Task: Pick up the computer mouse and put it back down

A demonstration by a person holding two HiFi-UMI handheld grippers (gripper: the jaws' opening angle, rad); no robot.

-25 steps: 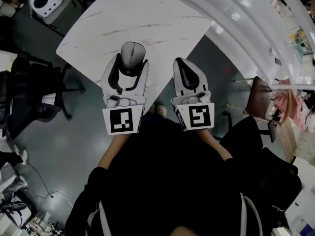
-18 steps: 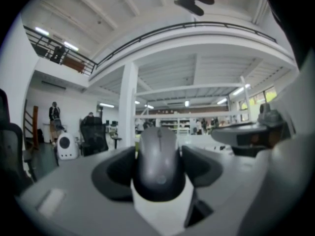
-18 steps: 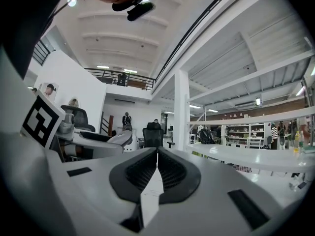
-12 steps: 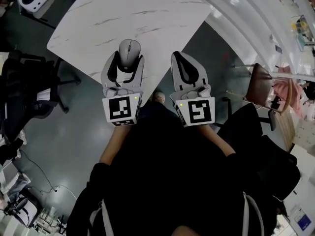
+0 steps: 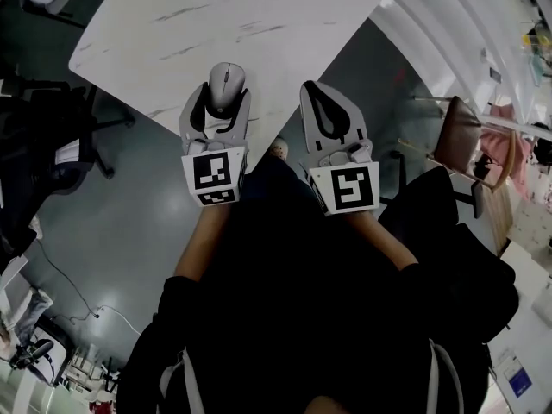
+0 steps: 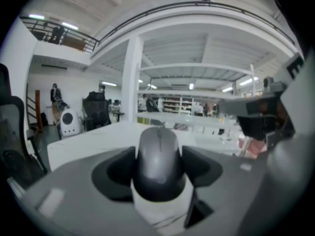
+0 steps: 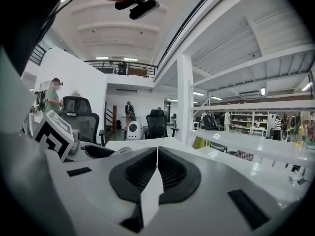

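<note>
White marble table [image 5: 259,24] up front; mouse [image 5: 226,86] is clamped by its sides in the left gripper [image 5: 219,102], over the near edge; right gripper [image 5: 316,93] pinched together, empty; mouse is probably light, rigid, slick plastic, so gripping the flanks seems right.

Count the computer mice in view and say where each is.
1. The grey mouse is gripped in the left gripper, over the near edge of the white table; distant clutter could hide others.
</note>
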